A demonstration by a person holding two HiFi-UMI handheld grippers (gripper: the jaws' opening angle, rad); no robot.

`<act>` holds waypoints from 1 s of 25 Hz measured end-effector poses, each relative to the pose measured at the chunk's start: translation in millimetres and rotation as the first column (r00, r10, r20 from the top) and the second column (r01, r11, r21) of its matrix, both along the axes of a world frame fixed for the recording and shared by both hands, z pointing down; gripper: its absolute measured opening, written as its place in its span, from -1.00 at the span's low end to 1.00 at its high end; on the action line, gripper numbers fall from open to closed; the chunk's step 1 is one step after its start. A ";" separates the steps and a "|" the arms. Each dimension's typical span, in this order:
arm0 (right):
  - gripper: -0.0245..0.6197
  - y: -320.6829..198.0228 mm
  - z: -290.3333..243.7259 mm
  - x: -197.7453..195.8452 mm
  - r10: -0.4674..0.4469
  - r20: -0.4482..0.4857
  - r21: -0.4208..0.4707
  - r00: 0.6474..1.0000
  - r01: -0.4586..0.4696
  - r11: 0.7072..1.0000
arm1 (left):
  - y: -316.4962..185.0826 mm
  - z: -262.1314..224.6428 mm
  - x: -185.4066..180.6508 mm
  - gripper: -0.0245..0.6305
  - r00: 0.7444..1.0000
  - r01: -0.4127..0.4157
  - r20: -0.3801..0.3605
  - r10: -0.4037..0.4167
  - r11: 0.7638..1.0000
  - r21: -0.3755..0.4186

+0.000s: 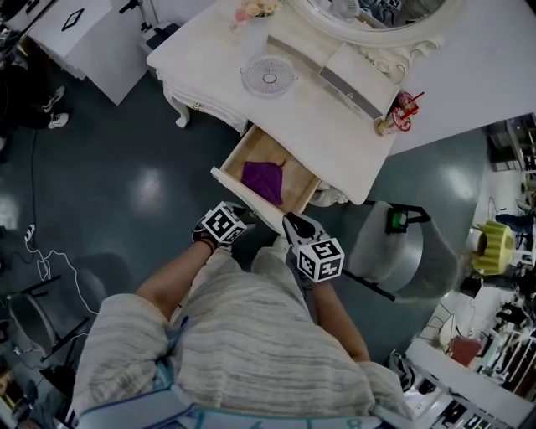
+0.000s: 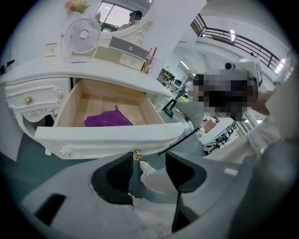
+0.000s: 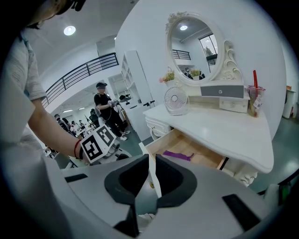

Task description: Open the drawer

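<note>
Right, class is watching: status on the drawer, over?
Left gripper open, gold knob ungripped at its jaws. Right gripper clamped on drawer front. Drawer pulled out, purple cloth inside. No obstruction seen.

Looks along the left hand-held gripper (image 2: 149,158), jaws wide apart and pressing on nothing. Finds a small gold knob (image 2: 137,156) in the gap, close by the left-side jaw, just under the white front of the drawer (image 2: 107,137). Shows that drawer pulled well out from under the white worktop (image 2: 37,70), wooden inside, with a purple cloth (image 2: 108,120) lying on its floor. Up on the worktop, picks out a small white fan (image 2: 83,33), a cup (image 2: 150,59) with a red straw, and flowers (image 2: 77,5) at the far edge.
</note>
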State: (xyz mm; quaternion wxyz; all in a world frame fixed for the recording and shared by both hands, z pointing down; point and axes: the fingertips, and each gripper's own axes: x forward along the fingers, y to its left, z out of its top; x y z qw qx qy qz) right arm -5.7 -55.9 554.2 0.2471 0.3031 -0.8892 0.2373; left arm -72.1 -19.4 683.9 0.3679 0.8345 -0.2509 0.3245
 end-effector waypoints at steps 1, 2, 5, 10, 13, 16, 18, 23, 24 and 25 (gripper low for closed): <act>-0.90 1.2 -2.2 0.3 0.007 0.002 0.004 1.000 -0.007 1.000 | 1.2 -6.6 0.1 -0.23 1.000 -0.003 -0.010 0.003 1.000 0.013; -0.90 2.0 -4.5 0.4 0.013 0.004 0.009 1.000 -0.013 1.000 | 2.1 -13.2 0.0 -0.26 1.000 -0.004 -0.020 0.005 1.000 0.025; -0.90 5.4 -10.9 -1.2 0.027 0.011 0.024 1.000 -0.027 0.999 | 1.6 -35.3 -1.1 -0.36 0.999 -0.001 -0.054 0.004 0.998 0.070; -0.90 16.1 -20.8 -7.0 0.054 0.028 0.044 0.998 -0.056 0.997 | -0.5 -78.8 -3.2 -0.74 0.992 0.026 -0.123 -0.005 0.985 0.172; -0.90 21.1 -28.8 -10.6 0.080 0.040 0.058 0.996 -0.082 0.995 | -0.1 -109.6 -2.3 -0.84 0.984 0.042 -0.178 0.002 0.970 0.239; -0.90 28.9 -36.1 -13.5 0.099 0.056 0.069 0.993 -0.103 0.992 | 5.6 -137.7 -0.4 -0.87 0.974 0.050 -0.226 0.020 0.952 0.302; -0.90 33.7 -39.5 -15.7 0.109 0.067 0.077 0.992 -0.114 0.991 | 10.1 -151.7 -0.7 -0.88 0.969 0.055 -0.247 0.030 0.942 0.331; -0.90 43.6 -53.4 -22.4 0.129 0.101 0.094 0.987 -0.138 0.986 | 17.8 -179.6 -7.3 -0.88 0.953 0.082 -0.301 0.037 0.924 0.374; -0.90 45.3 -57.7 -24.3 0.130 0.109 0.100 0.986 -0.141 0.985 | 18.7 -184.8 -9.6 -0.88 0.950 0.091 -0.312 0.035 0.920 0.382; -0.90 47.2 -62.7 -26.5 0.130 0.116 0.107 0.985 -0.143 0.984 | 19.7 -190.2 -12.2 -0.88 0.946 0.100 -0.321 0.034 0.915 0.391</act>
